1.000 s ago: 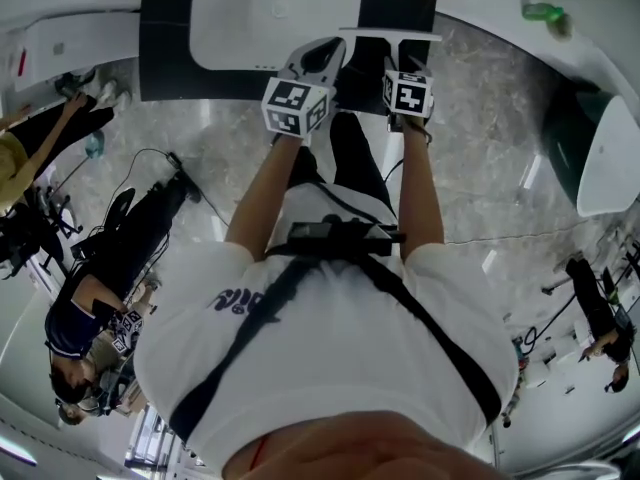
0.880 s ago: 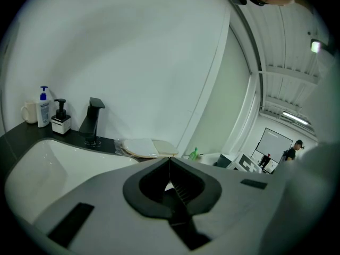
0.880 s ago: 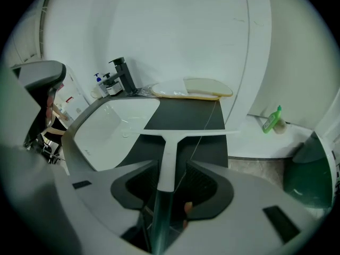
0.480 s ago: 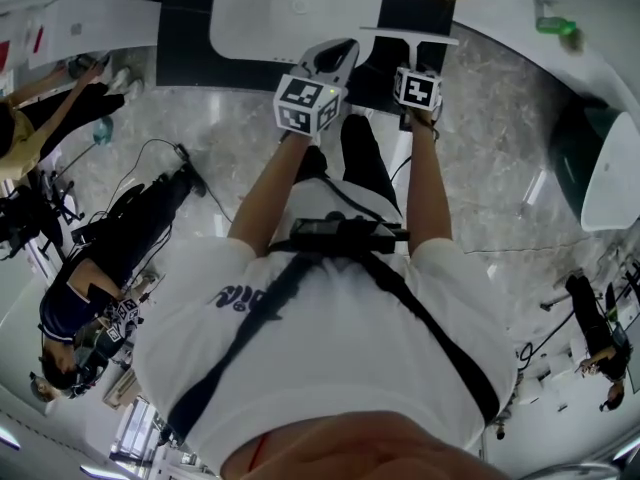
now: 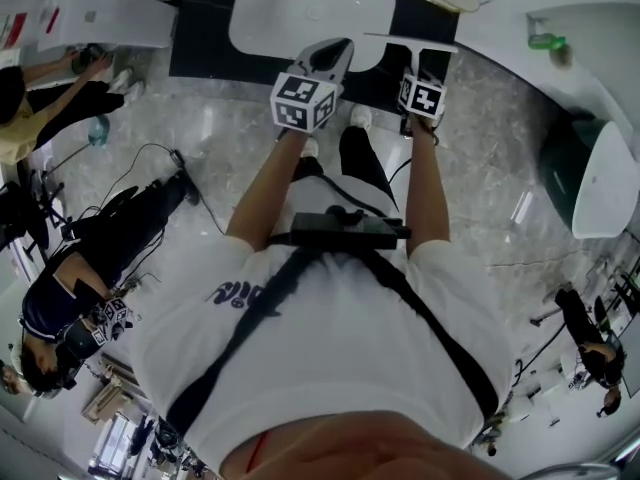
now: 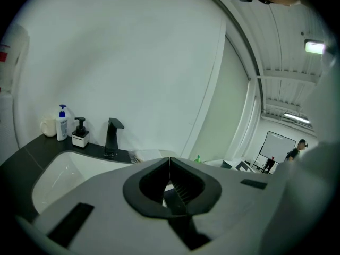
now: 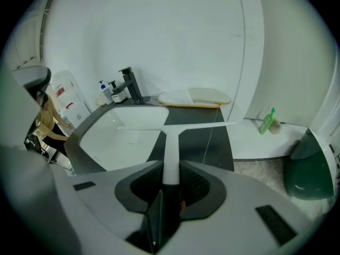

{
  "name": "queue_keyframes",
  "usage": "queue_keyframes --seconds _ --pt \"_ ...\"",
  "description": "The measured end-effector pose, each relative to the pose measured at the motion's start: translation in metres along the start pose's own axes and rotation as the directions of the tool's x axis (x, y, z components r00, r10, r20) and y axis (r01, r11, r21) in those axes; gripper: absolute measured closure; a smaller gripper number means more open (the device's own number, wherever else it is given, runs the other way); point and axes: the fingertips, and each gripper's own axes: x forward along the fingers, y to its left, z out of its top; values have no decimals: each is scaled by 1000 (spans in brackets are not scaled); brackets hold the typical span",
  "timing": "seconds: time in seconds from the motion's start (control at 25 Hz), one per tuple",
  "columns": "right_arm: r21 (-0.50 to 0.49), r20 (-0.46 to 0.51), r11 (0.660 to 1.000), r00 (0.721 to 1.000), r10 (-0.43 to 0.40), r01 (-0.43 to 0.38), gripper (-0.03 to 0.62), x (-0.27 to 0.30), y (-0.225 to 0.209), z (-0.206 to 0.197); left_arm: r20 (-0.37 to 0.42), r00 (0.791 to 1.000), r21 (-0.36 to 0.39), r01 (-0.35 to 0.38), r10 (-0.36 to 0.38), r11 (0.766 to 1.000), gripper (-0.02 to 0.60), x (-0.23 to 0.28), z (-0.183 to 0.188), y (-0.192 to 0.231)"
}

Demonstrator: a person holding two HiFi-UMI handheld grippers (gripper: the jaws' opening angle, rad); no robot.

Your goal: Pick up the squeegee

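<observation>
The right tongs [image 7: 171, 168] have just been closing and now clamp the white handle of the squeegee [image 7: 170, 142], whose blade stretches crosswise ahead of the jaws, over the dark tabletop [image 7: 210, 142] at the edge of the sink [image 7: 106, 137]. The left tongs [image 6: 169, 162] are closed with nothing between their jaws, raised alongside and facing the wall above the sink. The grasp looks made and the squeegee seems to hang off the tabletop, so I judge the pick-up all but complete, with only a clear lift left
</observation>
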Motion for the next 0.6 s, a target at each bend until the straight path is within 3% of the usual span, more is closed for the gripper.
queue_keyframes --seconds 0.2,0.32,0.48,0.6 --pt "-27 131 999 991 25 -22 494 -43 39 35 48 999 30 1 -2 1000 569 -24 21 0" --pt "-43 233 998 971 59 -50 494 -75 68 66 73 997 49 -4 0 999 569 -39 32 2" --pt "-58 377 995 921 101 -85 494 -123 99 107 113 994 60 -11 4 998 569 -56 46 5" --pt "-61 481 992 868 124 -108 494 -162 115 134 152 988 76 -21 9 997 569 -69 64 6"
